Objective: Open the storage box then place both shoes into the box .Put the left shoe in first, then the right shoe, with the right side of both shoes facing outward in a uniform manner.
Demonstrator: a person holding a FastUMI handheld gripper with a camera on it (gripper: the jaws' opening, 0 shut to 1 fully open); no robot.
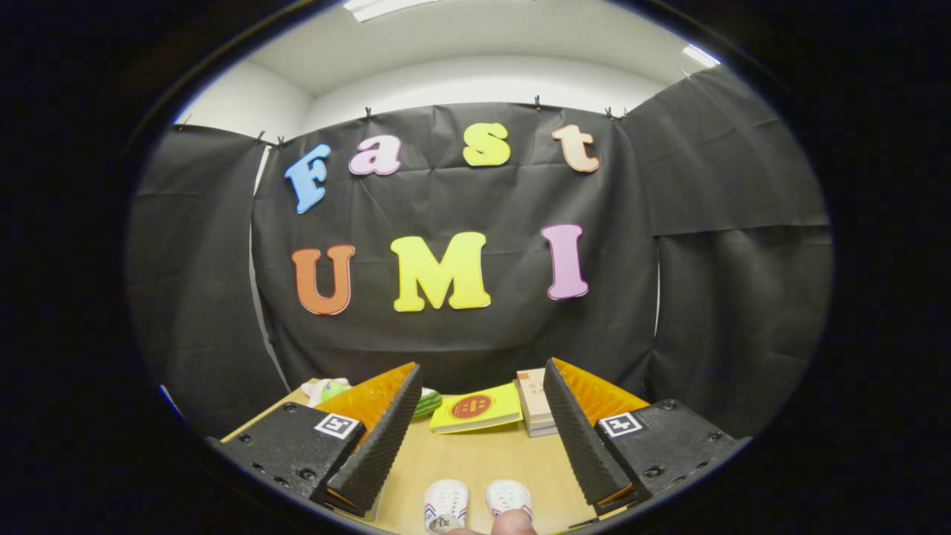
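gripper (pixel 479 431) fingers spread wide, gripping nothing; beyond left finger a green toy (pixel 427 403), partly hidden; between the fingers, low on the wooden table (pixel 475 461), two white shoes (pixel 478 504) side by side; beyond them yellow book (pixel 475 409); book stack (pixel 535 412) at right finger

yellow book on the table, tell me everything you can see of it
The yellow book lies flat on the wooden table, cover up, beyond the open gripper and seen through the gap between its fingers. Its cover is bright yellow with a round red emblem; a thin white edge shows along the near side. It looks like a slim paperback. Its right end meets a stack of pale books; a green object sits by its left end.
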